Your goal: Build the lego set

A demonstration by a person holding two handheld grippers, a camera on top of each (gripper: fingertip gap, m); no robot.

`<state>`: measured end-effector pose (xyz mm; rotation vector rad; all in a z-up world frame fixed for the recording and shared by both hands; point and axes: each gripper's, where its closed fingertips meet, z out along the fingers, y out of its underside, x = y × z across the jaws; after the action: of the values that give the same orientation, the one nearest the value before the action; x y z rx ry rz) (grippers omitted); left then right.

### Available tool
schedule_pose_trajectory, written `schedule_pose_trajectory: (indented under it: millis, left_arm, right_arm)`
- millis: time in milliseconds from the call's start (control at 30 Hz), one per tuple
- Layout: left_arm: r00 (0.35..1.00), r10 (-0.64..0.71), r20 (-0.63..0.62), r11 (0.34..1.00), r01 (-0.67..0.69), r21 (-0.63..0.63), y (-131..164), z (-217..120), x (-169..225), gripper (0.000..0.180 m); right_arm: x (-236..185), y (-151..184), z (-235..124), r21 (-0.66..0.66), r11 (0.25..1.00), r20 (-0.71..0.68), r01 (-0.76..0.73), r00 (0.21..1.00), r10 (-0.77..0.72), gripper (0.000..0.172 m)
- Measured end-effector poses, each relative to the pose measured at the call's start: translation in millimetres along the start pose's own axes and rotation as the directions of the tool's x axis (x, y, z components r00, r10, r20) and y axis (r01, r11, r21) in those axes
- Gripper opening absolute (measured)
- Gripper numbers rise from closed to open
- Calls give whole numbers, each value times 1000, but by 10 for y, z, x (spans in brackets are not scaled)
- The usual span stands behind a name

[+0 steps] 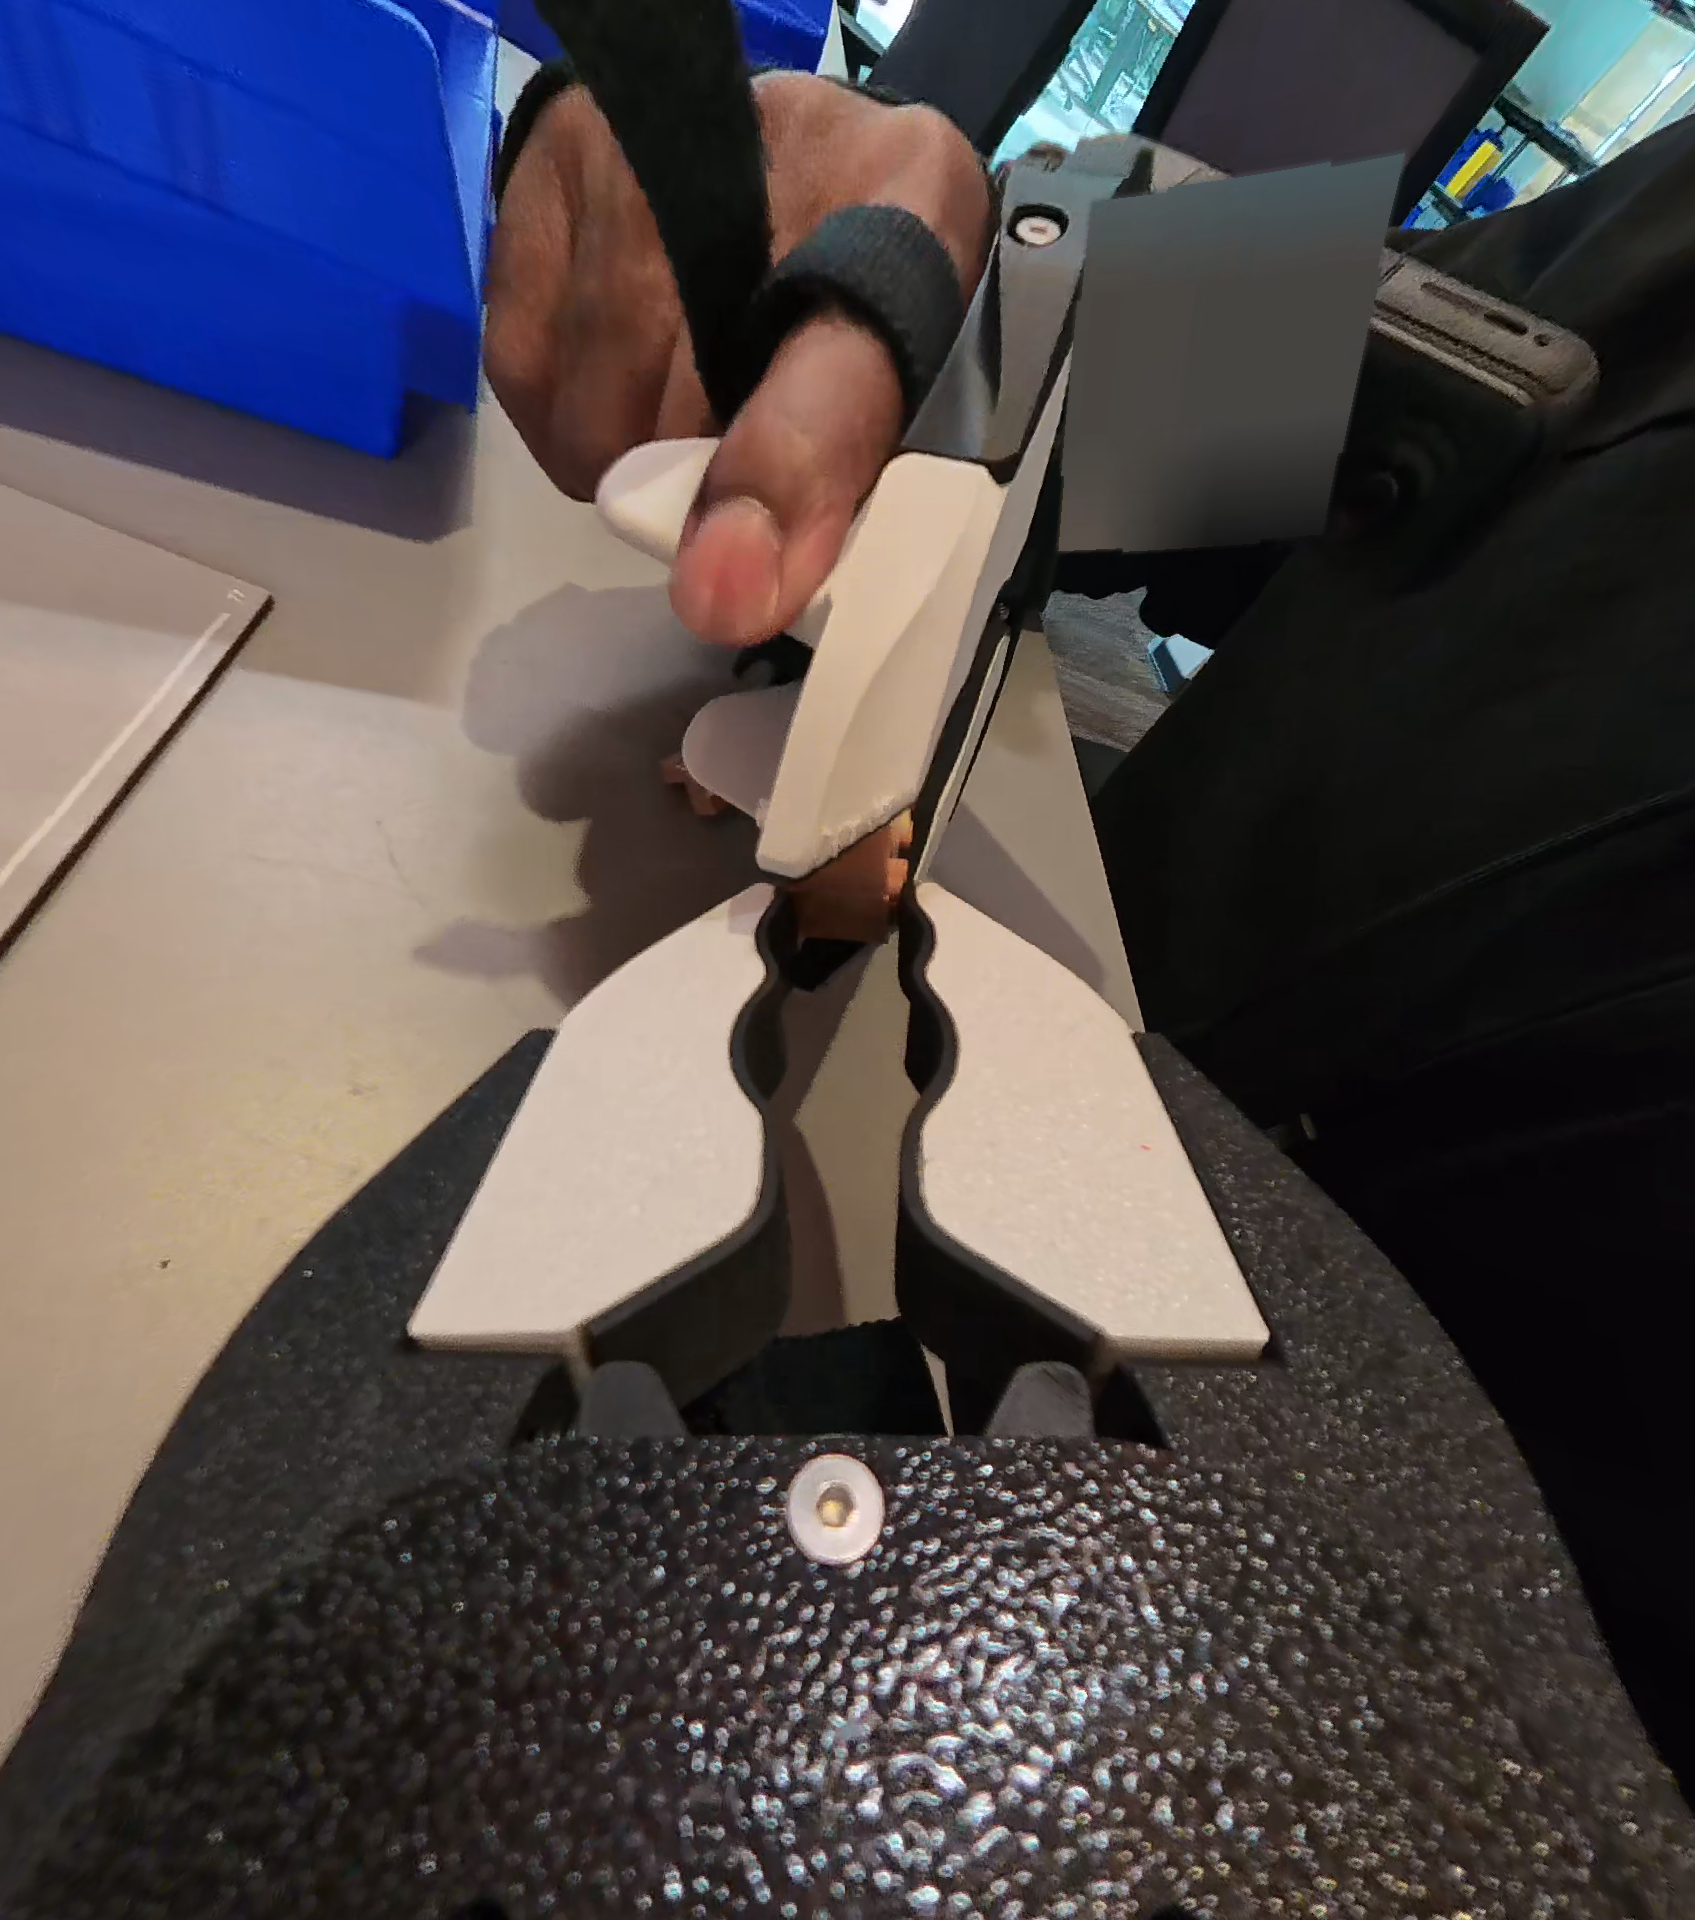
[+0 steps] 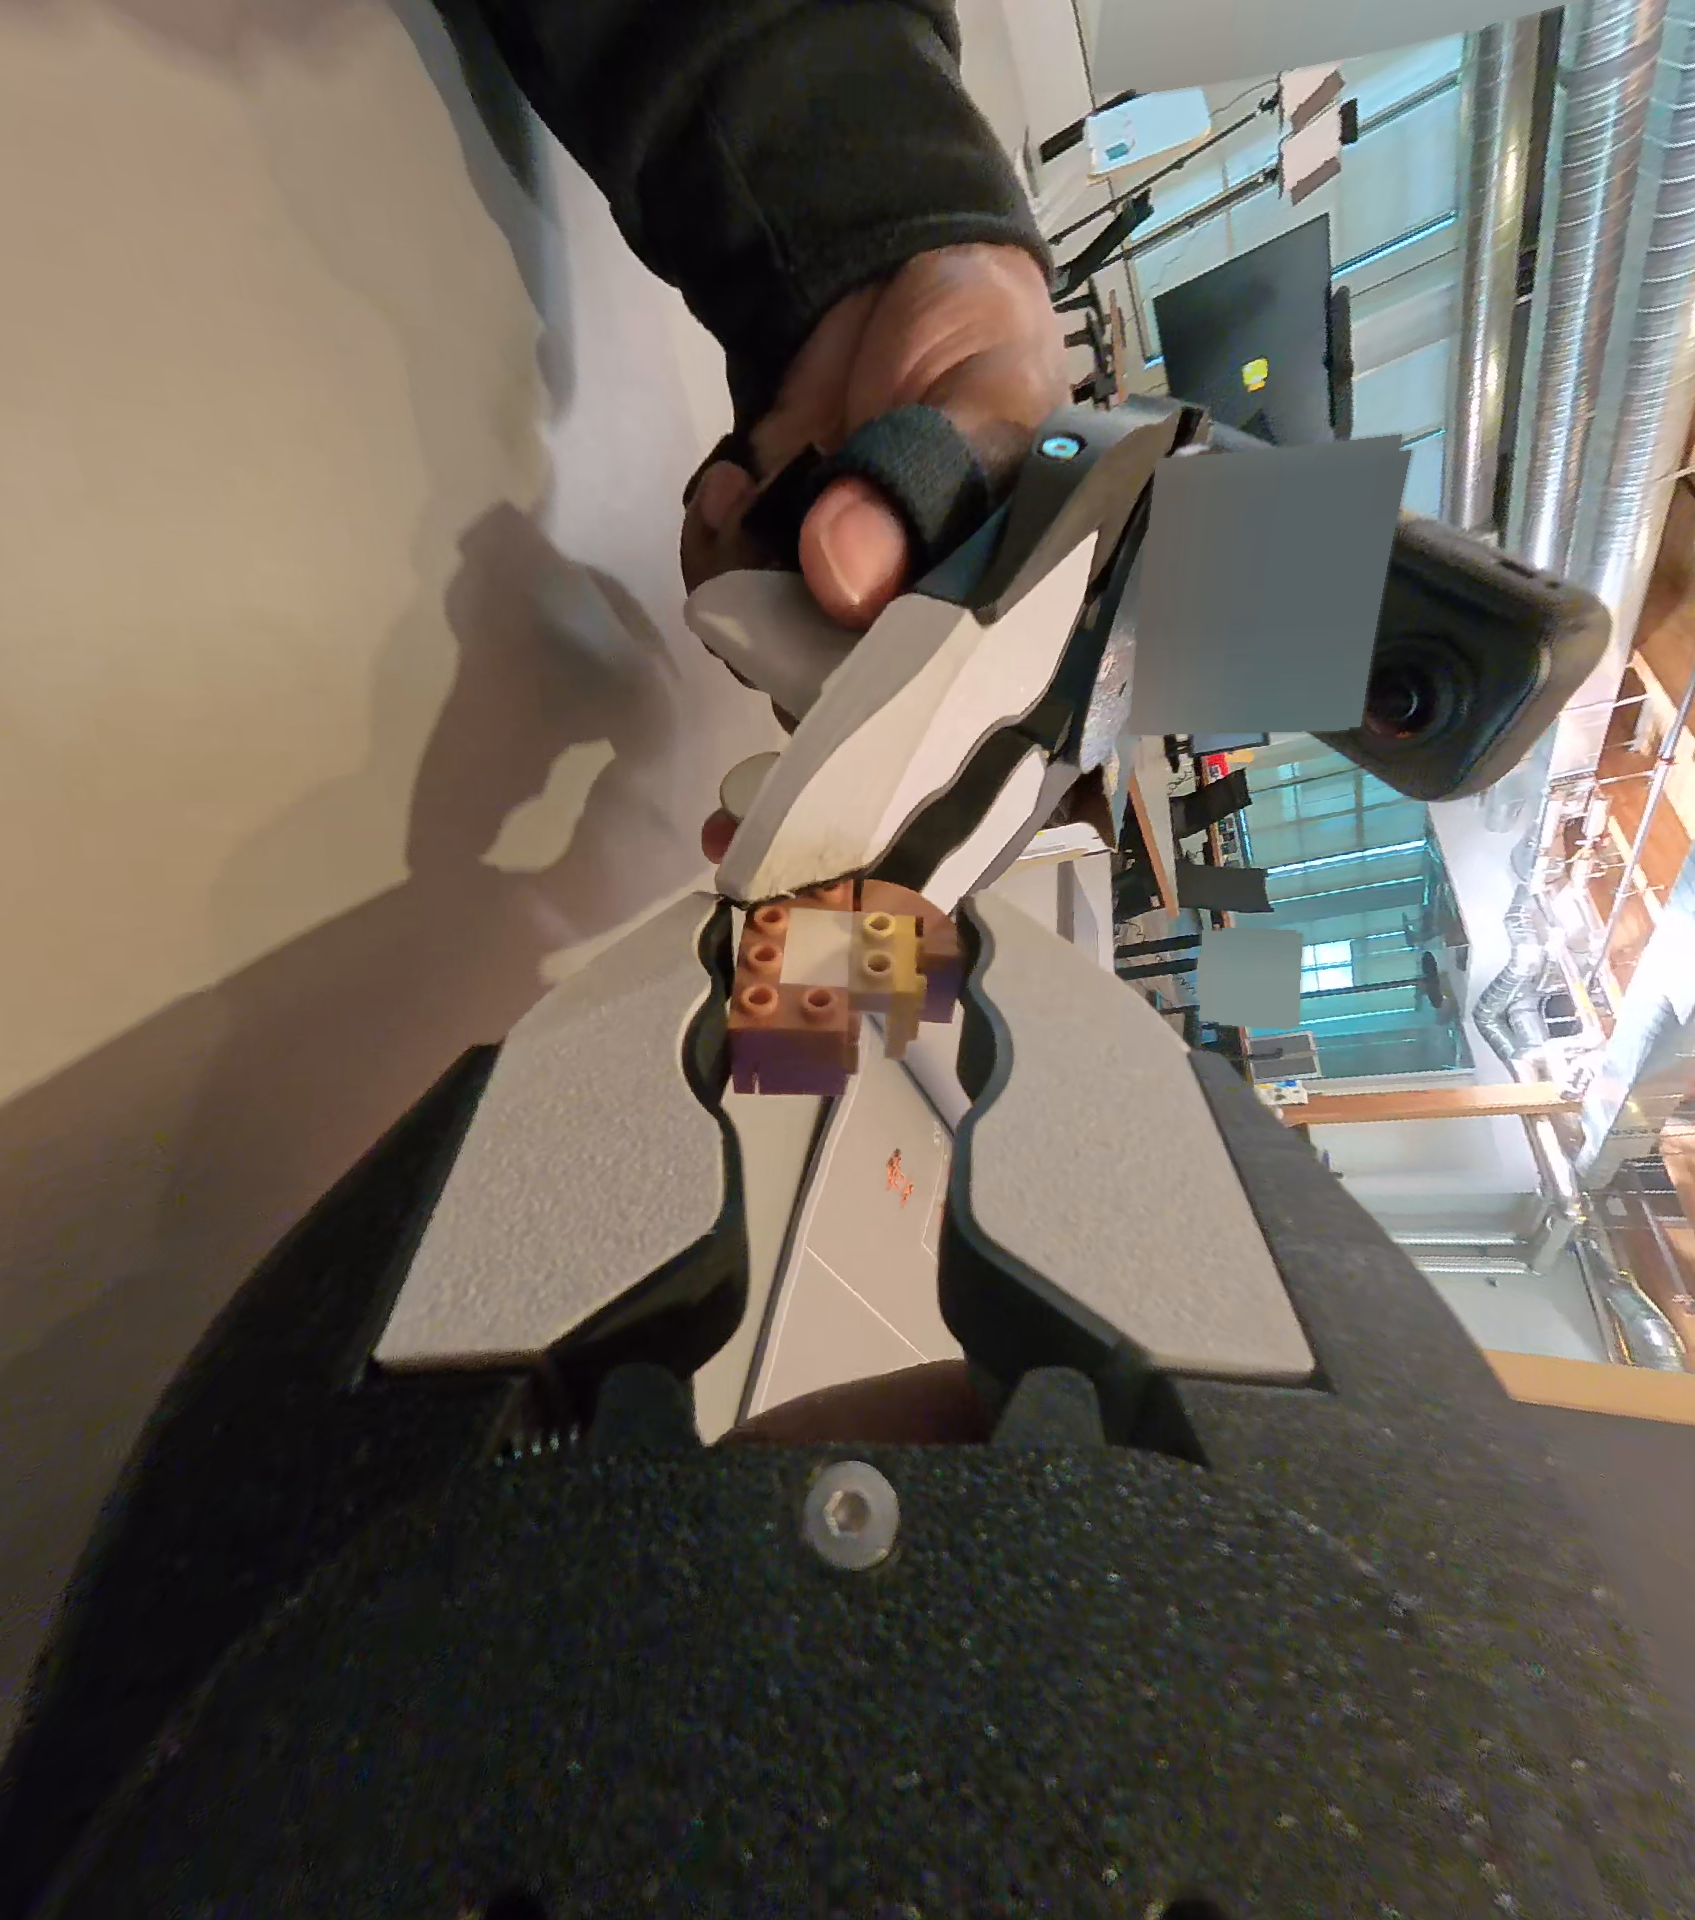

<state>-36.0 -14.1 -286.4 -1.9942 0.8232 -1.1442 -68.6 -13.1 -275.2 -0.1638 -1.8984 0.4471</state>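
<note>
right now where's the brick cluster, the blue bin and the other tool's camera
brick cluster [image 2: 796,997]: right wrist view, studded brown top.
blue bin [image 1: 147,208]: left wrist view, front wall.
camera [image 2: 1425,707]: right wrist view, lens of the far tool.

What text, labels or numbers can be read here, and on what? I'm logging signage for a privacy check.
Nothing can be read.
Corner of the mat: a tiny mark, too small to read.
On the dark screen: a yellow sticker, too small to read.
Far hanging papers: blurred, unreadable.
On the bricks: no writing shows.
</note>
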Motion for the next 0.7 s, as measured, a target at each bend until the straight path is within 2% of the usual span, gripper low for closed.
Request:
schedule_pose_trajectory:
  millis: [267,433,600,700]
  left_arm:
    - [1000,-21,-15,1000,21,-15,34,38,6,18]
    - [1000,-16,-9,1000,16,0,9,17,0,18]
    - [1000,12,-12,996,-11,88,-123,-53,36,20]
    - [993,103,62,990,-108,85,-125,-130,3,23]
  right_arm:
    - [-55,7,-10,-10,1000,43,-13,999,14,38]
    - [-19,16,-6,-8,999,17,-51,999,51,38]
    - [124,3,-45,45,983,-55,-180,982,183,38]
    - [211,-6,-94,112,944,-65,-309,946,317,37]
